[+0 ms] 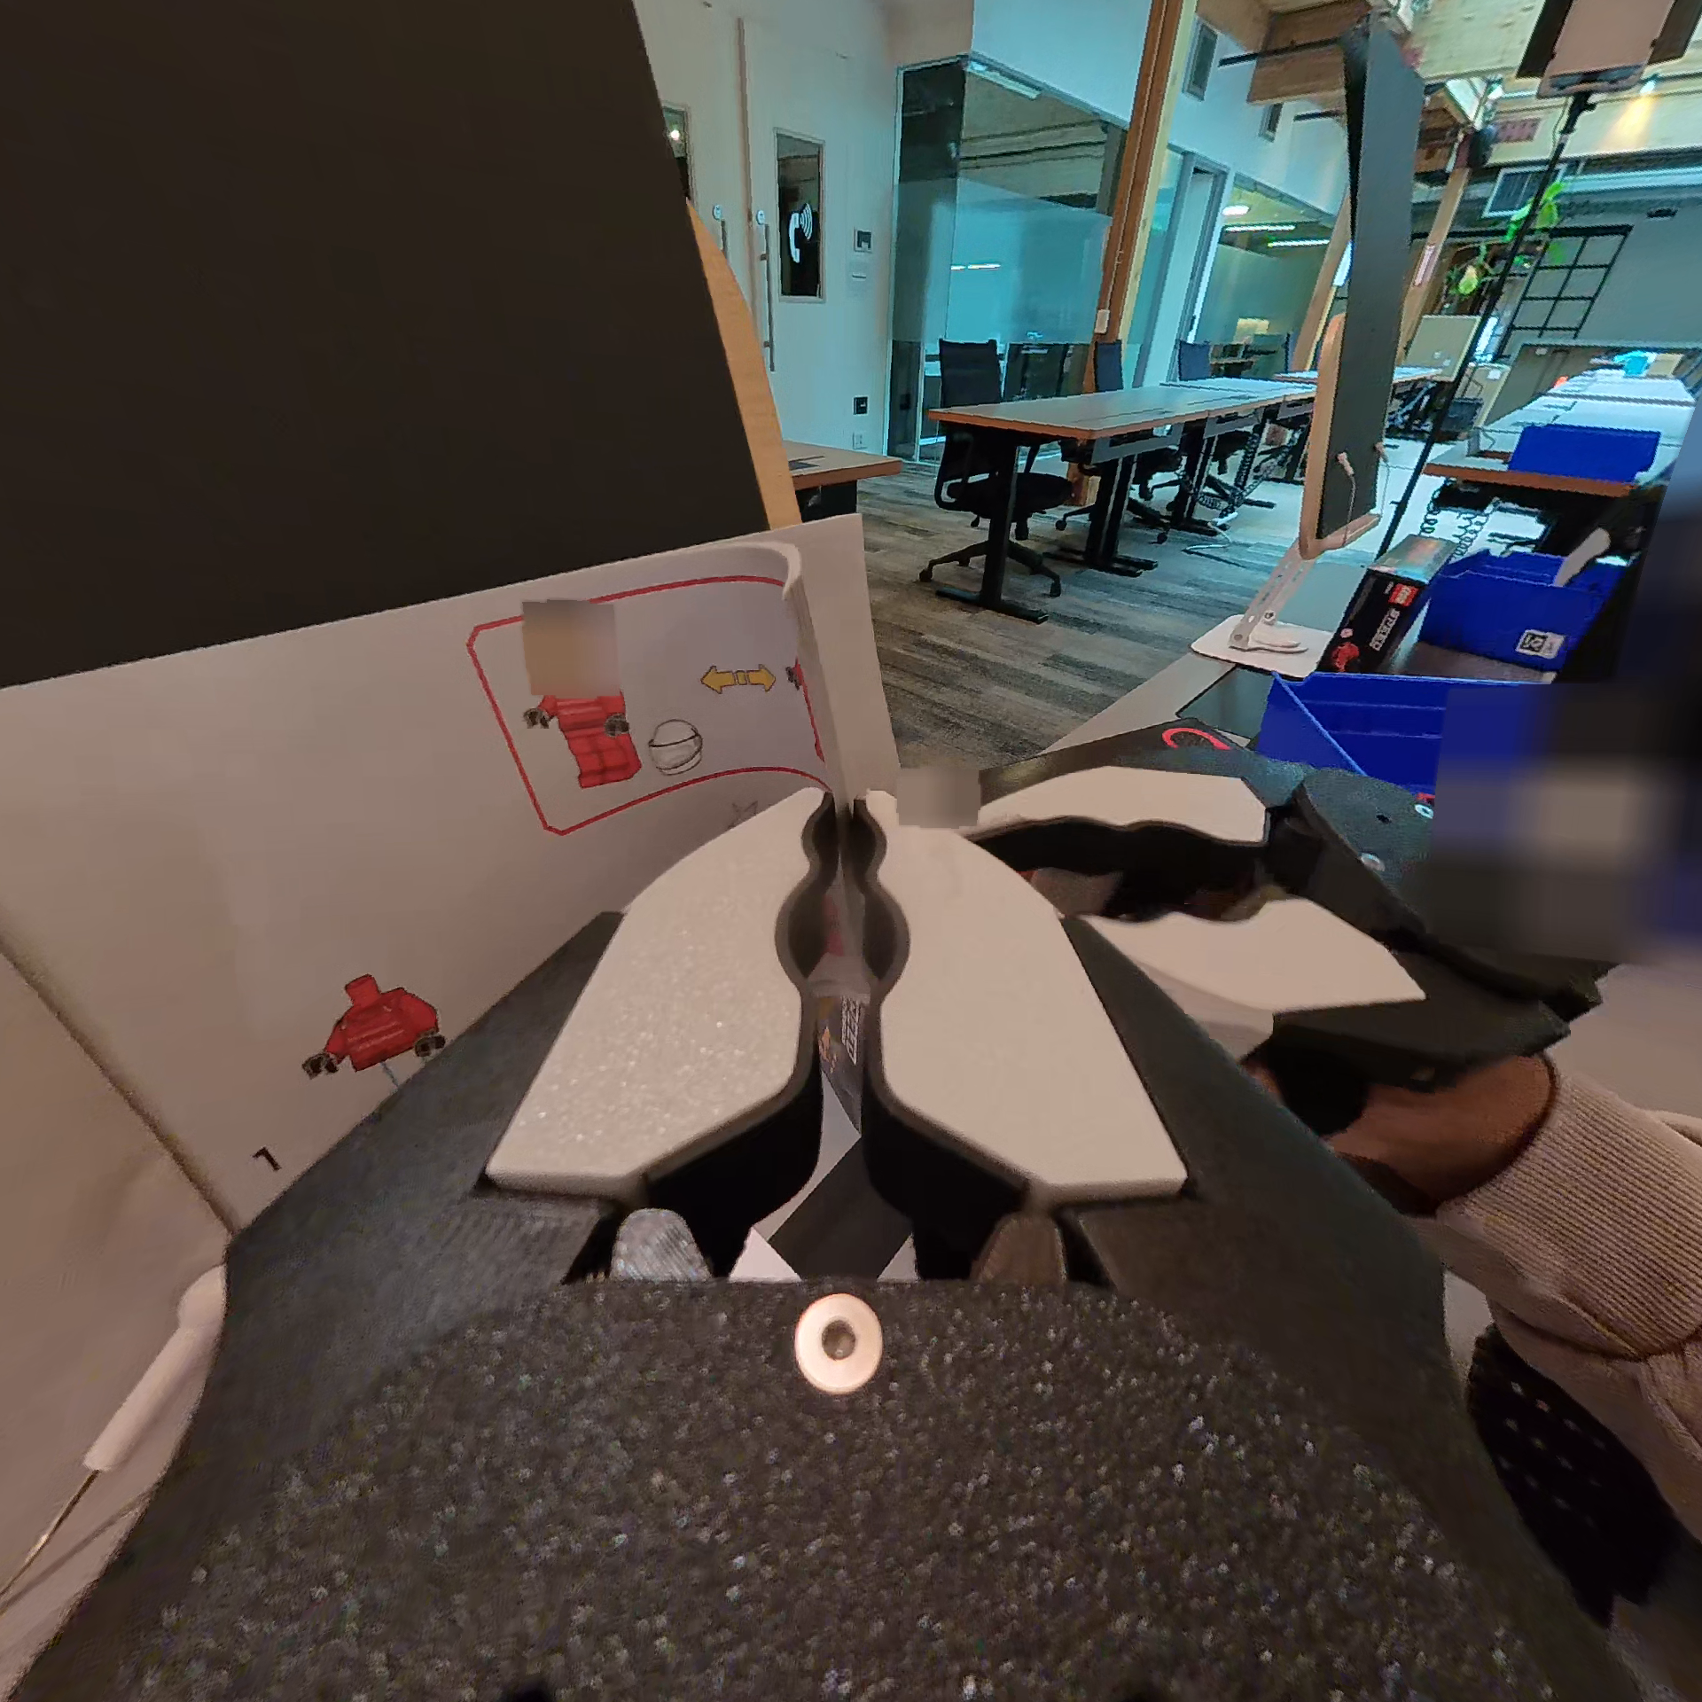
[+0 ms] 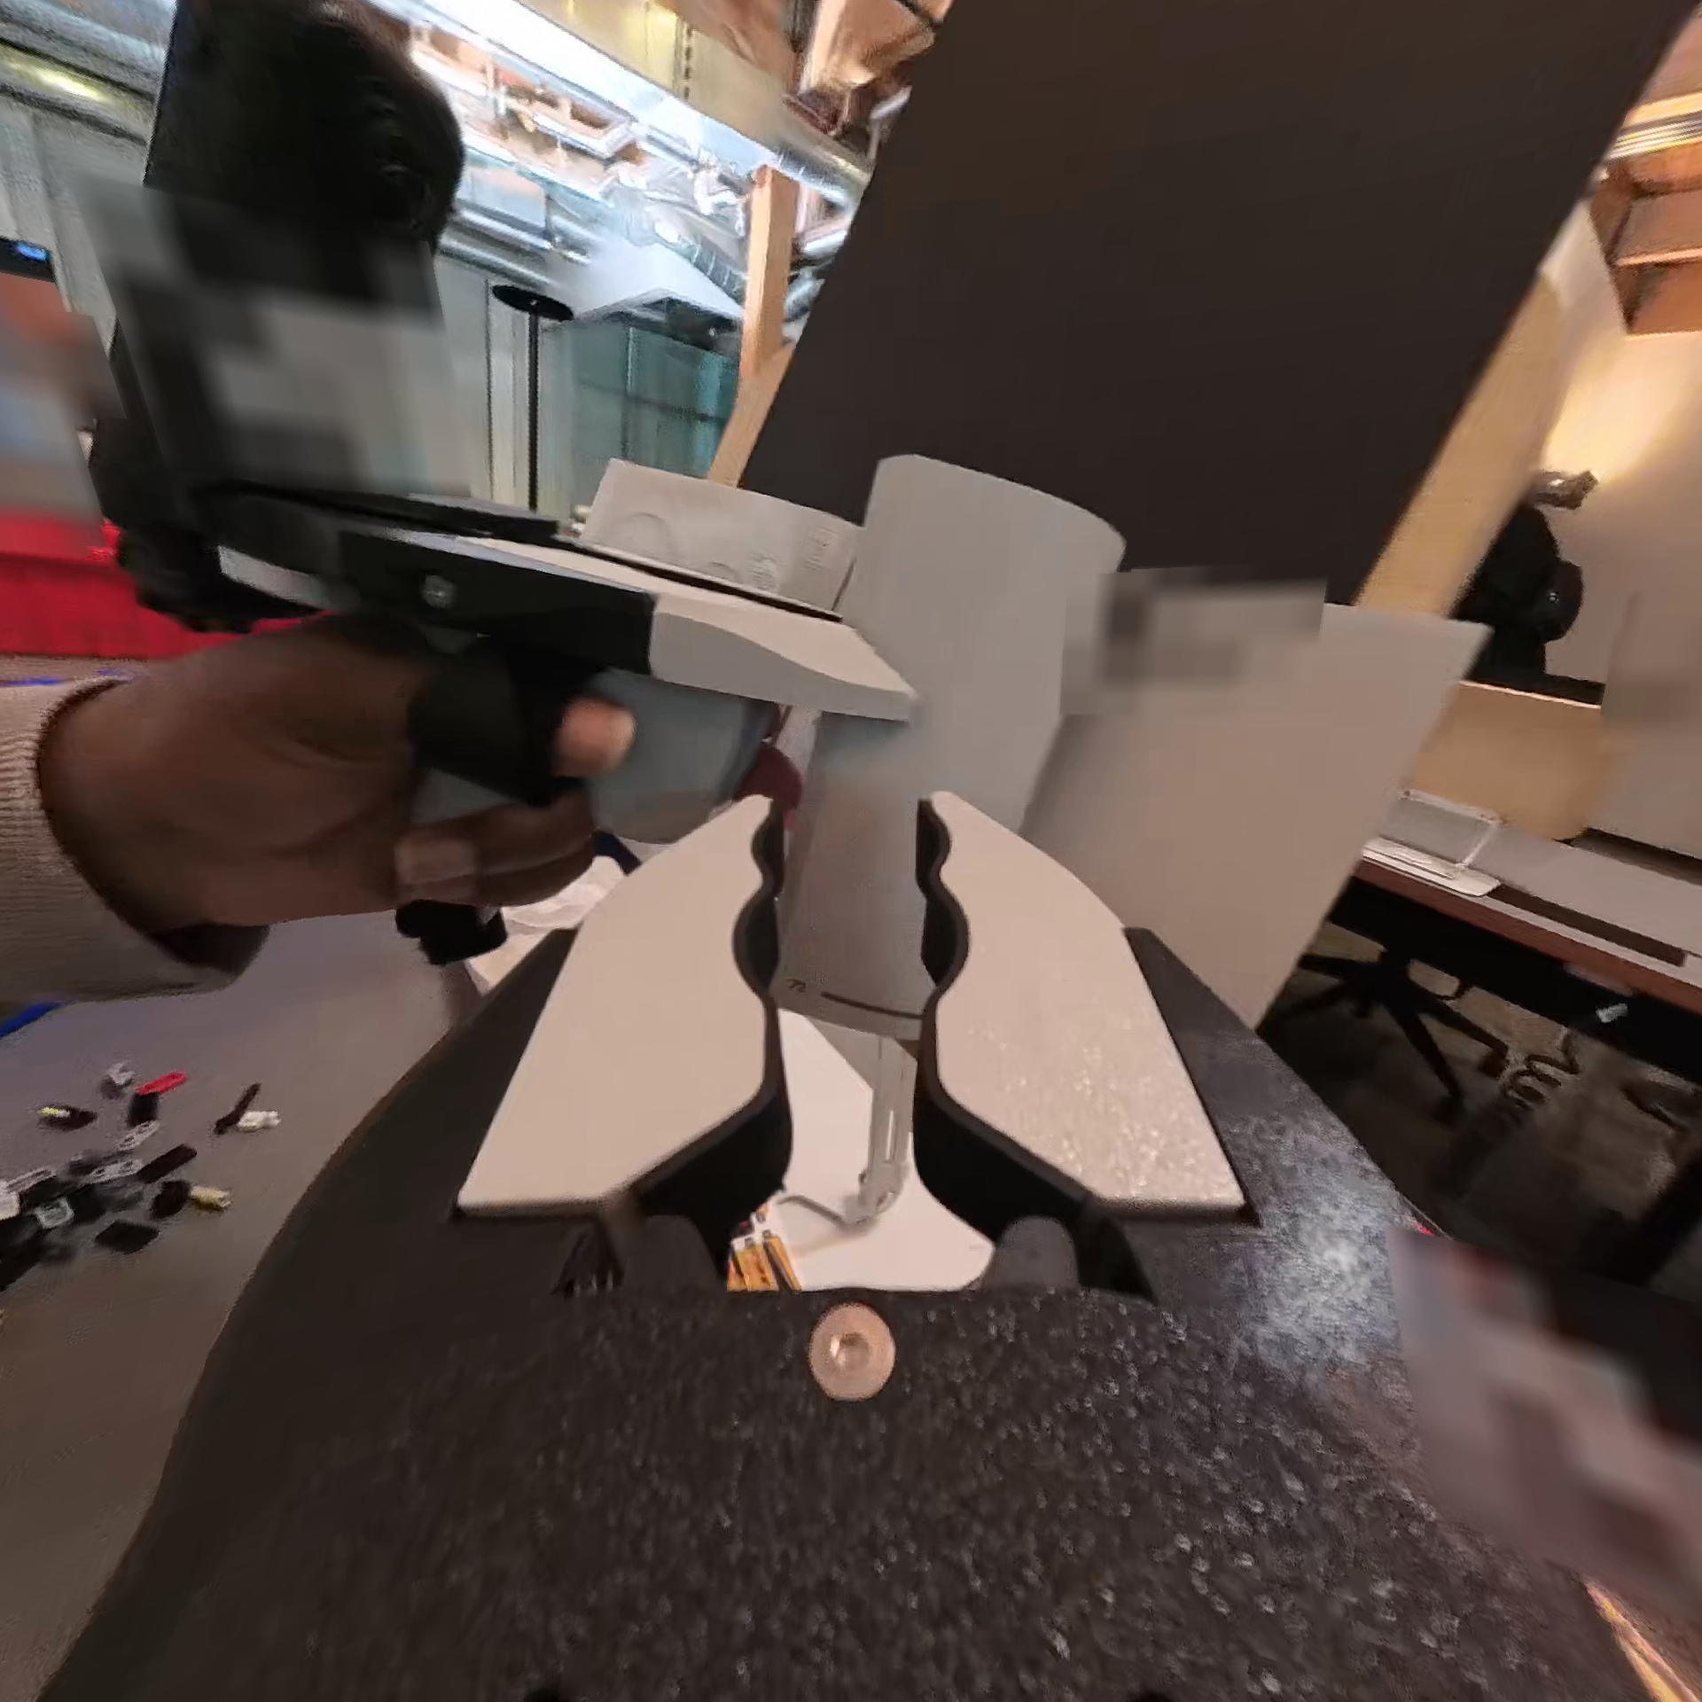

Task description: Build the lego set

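The Lego instruction booklet [image 1: 304, 829] is held up off the table, open at a page with drawings of a red minifigure torso. My left gripper [image 1: 843, 815] is shut on a thin bunch of its pages, which stand up between the fingertips. My right gripper [image 1: 1022, 861] is open just to the right of it, jaws apart. In the right wrist view the right gripper [image 2: 849, 820] is open with a curled grey page [image 2: 856, 907] between its jaws, not pinched. The left gripper [image 2: 829, 677] shows there side-on, at the booklet's upper left. Loose Lego pieces [image 2: 120, 1170] lie on the grey table.
A black board [image 1: 322, 276] stands behind the booklet. Blue bins [image 1: 1354, 728] and a Lego box [image 1: 1381, 617] sit on the right. A person's hand [image 2: 276, 783] holds the left gripper's handle. Office desks and chairs stand in the background. My left and right fingertips are right by each other.
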The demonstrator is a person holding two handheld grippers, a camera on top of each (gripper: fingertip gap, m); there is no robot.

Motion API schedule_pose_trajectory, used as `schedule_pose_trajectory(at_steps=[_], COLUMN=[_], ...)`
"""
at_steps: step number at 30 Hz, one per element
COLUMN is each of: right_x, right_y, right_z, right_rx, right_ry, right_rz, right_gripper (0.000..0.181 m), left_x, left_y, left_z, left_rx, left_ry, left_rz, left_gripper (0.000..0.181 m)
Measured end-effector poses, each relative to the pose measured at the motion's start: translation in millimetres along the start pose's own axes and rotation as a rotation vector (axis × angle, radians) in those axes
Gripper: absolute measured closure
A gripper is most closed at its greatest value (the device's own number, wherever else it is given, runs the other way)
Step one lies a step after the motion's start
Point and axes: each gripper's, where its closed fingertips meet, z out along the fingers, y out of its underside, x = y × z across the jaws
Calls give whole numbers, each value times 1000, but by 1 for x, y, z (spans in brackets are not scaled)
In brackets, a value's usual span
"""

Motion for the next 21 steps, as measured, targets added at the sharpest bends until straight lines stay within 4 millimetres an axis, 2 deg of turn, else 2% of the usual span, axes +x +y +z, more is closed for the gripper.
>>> schedule_pose_trajectory(at_steps=[4, 7, 16, 21], right_x=[-2, 4, 18, 18], right_y=[8, 16, 10, 8], right_z=[8, 11, 3, 3], right_rx=[-26, -64, -13, 10], right_ry=[21, 70, 106, 87], right_rz=[-24, -29, 45, 92], right_gripper=[157, 157, 167, 171], left_x=[1, 3, 2, 11], left_y=[0, 3, 11, 11], left_z=[-1, -1, -1, 4], left_rx=[-1, -19, -34, -45], left_ry=[3, 15, 70, 114], left_rz=[12, 9, -28, -5], left_gripper=[179, 178, 174, 172])
